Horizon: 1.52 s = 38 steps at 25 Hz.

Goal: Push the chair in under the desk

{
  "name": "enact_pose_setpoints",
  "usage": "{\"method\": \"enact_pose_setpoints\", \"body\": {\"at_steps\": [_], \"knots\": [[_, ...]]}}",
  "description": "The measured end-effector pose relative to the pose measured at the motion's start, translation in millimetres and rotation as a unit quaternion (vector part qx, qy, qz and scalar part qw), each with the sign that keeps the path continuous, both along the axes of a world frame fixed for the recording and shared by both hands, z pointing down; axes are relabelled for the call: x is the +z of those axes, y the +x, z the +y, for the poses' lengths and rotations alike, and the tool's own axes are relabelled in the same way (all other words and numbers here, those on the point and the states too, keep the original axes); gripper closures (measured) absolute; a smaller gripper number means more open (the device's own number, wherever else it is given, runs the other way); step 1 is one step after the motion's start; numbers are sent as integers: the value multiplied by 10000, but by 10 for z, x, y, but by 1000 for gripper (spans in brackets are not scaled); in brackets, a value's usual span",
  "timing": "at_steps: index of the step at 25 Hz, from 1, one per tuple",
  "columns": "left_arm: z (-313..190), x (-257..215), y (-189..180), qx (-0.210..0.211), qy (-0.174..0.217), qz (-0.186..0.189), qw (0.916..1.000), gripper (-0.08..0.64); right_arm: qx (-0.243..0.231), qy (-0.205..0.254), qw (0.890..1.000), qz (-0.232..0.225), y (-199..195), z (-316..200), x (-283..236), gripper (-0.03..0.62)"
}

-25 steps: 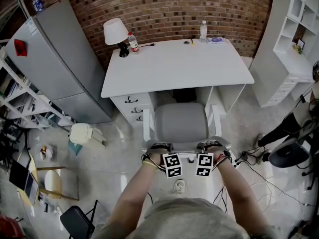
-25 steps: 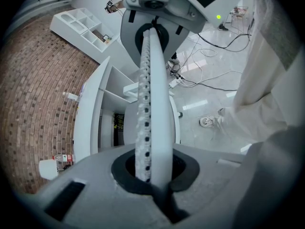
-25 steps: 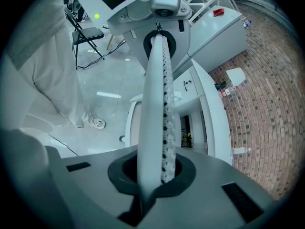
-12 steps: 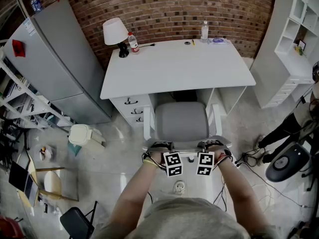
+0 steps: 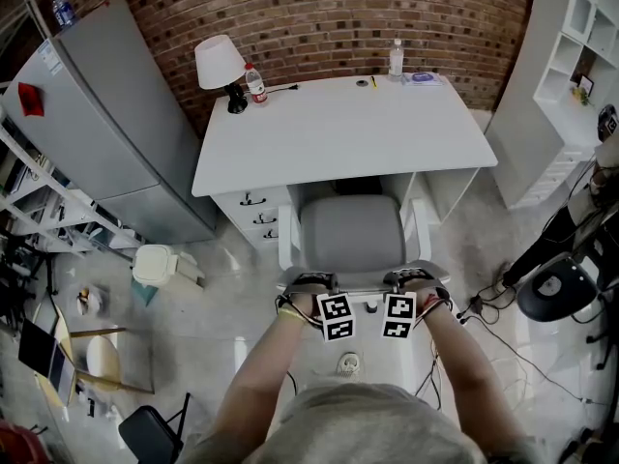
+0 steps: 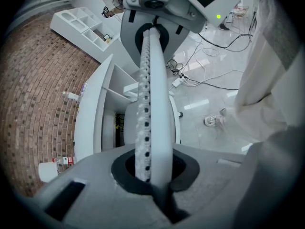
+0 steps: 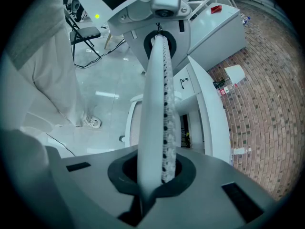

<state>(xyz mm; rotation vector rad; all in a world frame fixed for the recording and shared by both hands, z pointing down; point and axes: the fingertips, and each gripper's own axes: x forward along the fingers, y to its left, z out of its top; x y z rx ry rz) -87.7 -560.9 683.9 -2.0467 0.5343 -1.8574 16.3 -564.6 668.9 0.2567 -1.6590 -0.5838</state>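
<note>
The chair (image 5: 351,235), with a smooth grey padded seat, rounded corners and white armrests, is placed in front of the kneehole of the white flat-topped desk (image 5: 343,129). Its front edge is set just at the desk's front edge, and most of the seat is seen outside it. The left tool (image 5: 309,282) and the right tool (image 5: 411,279) are held at the top edge of the backrest, each with its jaws pressed together and nothing between them. The fingers are lined with pale pads (image 6: 143,109) dotted with rows of small holes. A rough red brick wall (image 5: 329,17) is seen behind the desk. A lamp (image 5: 221,66) with a white conical shade is stood on the desk's far left corner, with a red-labelled bottle (image 5: 256,83) just beside it. A clear bottle (image 5: 395,59) is stood at the far edge; its contents cannot be made out. White drawers (image 5: 253,211) with dark handles are shut under the left side. A lidded white bin (image 5: 166,264) is stood on the glossy floor. A white shelf unit (image 5: 571,56) is divided into open compartments.
</note>
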Motion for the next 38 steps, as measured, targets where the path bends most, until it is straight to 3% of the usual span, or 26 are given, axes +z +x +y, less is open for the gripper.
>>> {"method": "enact_pose_setpoints", "body": {"at_steps": [38], "knots": [[-361,1,203,-230,-42,8,9997,546,-248,66,9997,-18,185,-439,-11,580]]}}
